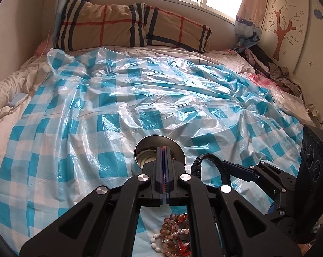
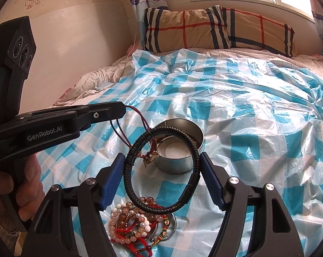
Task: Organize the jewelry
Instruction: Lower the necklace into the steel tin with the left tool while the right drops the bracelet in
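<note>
We see a bed covered with a shiny, crinkly plastic sheet (image 2: 247, 107) in blue and white squares. Our left gripper (image 2: 124, 107) has its jaws squeezed tight on a thin red cord (image 2: 140, 116). From the right wrist view, a round black bracelet (image 2: 161, 169) hangs from that cord. It looks like woven leather, with small dark ring pieces along one side. A little charm (image 2: 149, 157) dangles beside it on red string. The bracelet hangs between the jaws of our right gripper (image 2: 163, 182), which stand wide apart. Its blue ribbed pads (image 2: 112, 180) sit on each side of the loop, and we cannot tell if they touch it. Behind the bracelet stands a round metal tin (image 2: 178, 162), open on top, smooth and grey, with something pale and round inside. In the left wrist view the same tin (image 1: 180, 150) peeks out past the closed jaws of the left gripper (image 1: 164, 150). Close to us lies a pile of jewelry (image 2: 138, 224) on the sheet: round pink, white and amber beads, knotted red cords and a shiny metal bangle, all tangled together. A hand (image 2: 22, 184) holds the left gripper's handle. Two soft striped pillows (image 2: 219, 27) lean at the head of the bed.
</note>
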